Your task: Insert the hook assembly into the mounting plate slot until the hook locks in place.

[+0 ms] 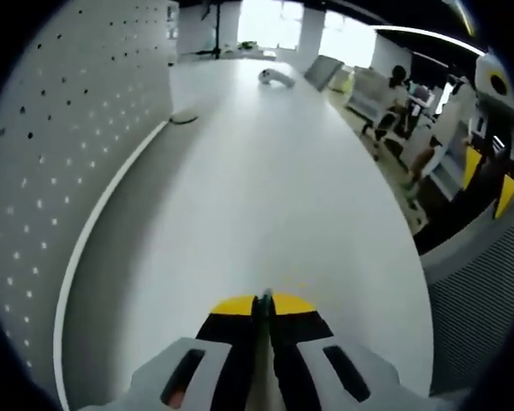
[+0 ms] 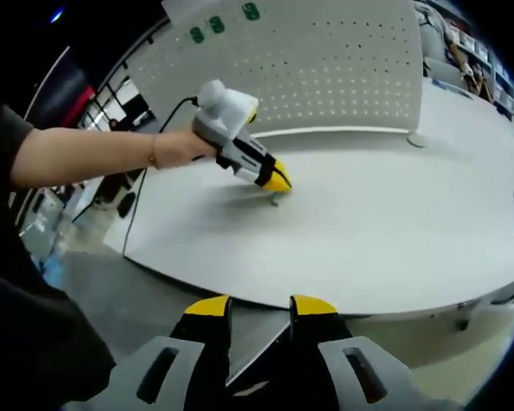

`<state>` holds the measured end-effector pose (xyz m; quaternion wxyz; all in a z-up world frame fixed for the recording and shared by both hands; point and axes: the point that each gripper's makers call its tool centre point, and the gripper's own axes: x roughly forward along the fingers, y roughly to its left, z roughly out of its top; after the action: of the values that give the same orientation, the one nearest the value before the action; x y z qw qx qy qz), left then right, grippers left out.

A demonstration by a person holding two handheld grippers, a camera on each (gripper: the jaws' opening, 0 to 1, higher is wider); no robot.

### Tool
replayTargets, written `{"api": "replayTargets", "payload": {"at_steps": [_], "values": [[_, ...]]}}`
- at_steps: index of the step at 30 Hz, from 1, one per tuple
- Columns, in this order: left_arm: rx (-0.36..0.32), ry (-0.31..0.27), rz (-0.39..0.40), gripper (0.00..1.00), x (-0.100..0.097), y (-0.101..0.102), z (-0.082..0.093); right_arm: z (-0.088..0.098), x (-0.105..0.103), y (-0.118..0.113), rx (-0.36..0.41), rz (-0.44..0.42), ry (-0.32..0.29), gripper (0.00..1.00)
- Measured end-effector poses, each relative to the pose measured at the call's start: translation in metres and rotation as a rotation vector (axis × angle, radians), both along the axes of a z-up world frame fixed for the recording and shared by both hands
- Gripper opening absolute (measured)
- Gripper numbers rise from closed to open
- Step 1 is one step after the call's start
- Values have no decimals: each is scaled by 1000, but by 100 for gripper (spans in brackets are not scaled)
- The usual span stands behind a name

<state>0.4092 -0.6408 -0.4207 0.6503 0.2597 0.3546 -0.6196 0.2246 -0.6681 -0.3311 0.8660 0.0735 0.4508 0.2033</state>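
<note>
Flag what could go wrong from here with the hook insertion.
1. The left gripper pinches a small piece at its very tips, low over the table. The piece is too small to identify, and it could twist or slip out.
2. The right gripper sits beyond the table's near edge, over the floor, jaws apart with a grey flat piece between them. Whether it is gripped is unclear; if loose, it could fall out of the workspace.

Yellow-tipped black hand-held gripper (image 2: 260, 312), grey housing
</note>
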Motion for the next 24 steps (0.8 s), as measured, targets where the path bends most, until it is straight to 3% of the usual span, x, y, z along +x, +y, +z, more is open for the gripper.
{"api": "replayTargets", "payload": {"at_steps": [9,13,18,20,24], "values": [[-17,-15,27,4,2,1,10,4,2,2,-3,13,-18,26],[-63,29,55,4,-5,1,20,7,3,4,-14,34,-33,26],[-74,14,82,4,-9,11,34,15,12,9,-17,66,-60,26],[-101,42,125,4,-14,11,45,18,15,10,-17,73,-73,26],[-98,5,124,3,-24,14,54,23,18,14,-9,96,-89,26]]}}
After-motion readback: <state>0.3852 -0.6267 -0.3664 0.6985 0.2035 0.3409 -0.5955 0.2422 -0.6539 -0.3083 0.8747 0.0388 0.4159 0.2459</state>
